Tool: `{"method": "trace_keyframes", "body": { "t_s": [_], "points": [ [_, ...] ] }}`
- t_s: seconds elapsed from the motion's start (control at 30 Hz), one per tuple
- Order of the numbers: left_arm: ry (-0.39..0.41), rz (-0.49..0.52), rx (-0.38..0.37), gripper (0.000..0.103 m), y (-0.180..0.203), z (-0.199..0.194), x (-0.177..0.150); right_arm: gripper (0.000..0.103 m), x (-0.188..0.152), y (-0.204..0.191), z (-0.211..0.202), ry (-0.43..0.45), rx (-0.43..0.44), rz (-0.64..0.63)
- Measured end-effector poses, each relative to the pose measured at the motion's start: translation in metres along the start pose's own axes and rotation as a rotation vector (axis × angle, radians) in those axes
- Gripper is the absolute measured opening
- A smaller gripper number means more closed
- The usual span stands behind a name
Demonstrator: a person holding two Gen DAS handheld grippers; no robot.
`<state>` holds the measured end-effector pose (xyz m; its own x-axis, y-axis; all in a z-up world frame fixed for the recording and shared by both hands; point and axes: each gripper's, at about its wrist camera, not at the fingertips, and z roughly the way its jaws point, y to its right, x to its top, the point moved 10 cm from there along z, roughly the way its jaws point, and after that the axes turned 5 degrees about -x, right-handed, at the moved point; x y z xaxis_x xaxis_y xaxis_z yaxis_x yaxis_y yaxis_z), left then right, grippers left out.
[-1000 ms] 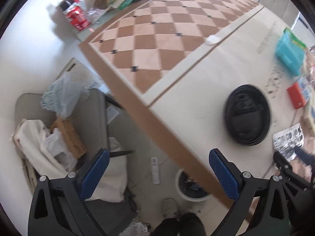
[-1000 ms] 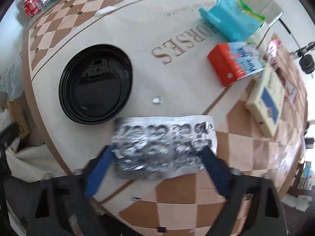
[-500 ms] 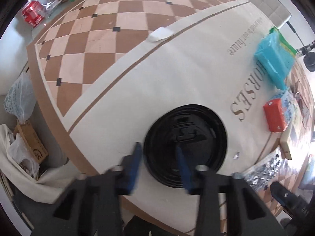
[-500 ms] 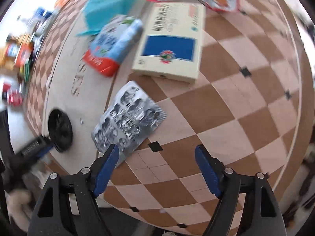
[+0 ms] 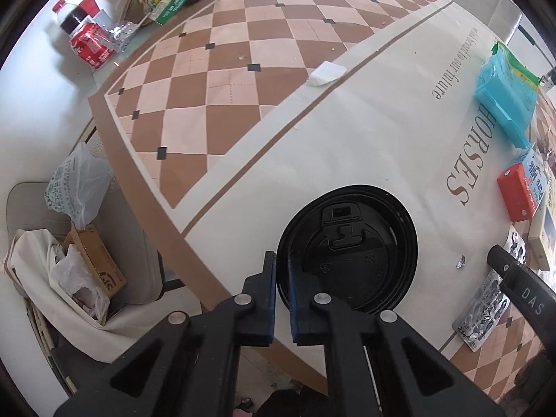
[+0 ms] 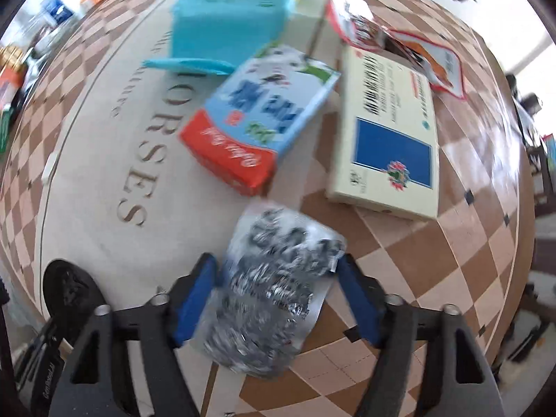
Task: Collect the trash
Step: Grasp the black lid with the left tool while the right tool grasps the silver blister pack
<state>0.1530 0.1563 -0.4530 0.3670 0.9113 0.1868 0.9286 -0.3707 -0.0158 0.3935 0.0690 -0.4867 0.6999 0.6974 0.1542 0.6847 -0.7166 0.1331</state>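
Moved in from the worktop edge over the black lid (image 5: 351, 253), left gripper (image 5: 282, 279) now with jaws just closed to a narrow gap, pinching the lid's near rim. Swung across and back, right gripper (image 6: 278, 299) now straddling the foil blister sheet (image 6: 274, 292), just right of the lid; jaws have just been closing, sheet between them, pads at its edges, firm grip not certain through the blur. Still lying beyond the lid on the worktop (image 5: 347, 132): milk carton (image 6: 257, 121), flat cream box (image 6: 385, 135), teal packet (image 6: 226, 21), small white scrap (image 5: 326, 73). Left of the lid, below the edge, white bag (image 5: 38, 271) with rubbish already inside. Collection barely begun.
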Motion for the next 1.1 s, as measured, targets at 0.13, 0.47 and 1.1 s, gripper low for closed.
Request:
{"method": "trace_keyframes", "body": {
  "t_s": [0.13,0.47,1.1],
  "points": [
    [0.018,-0.012,-0.017,0.003,-0.002,-0.005,-0.004,0.066,-0.008,-0.008,-0.006,0.035,0.016,-0.049],
    [0.018,-0.06,-0.063,0.002,-0.007,-0.013,-0.024,0.024,-0.025,-0.001,-0.052,0.112,0.186,0.008],
    [0.068,-0.041,-0.107,0.002,0.002,-0.036,-0.025,0.007,-0.012,0.058,-0.019,-0.006,0.376,0.189]
  ]
}}
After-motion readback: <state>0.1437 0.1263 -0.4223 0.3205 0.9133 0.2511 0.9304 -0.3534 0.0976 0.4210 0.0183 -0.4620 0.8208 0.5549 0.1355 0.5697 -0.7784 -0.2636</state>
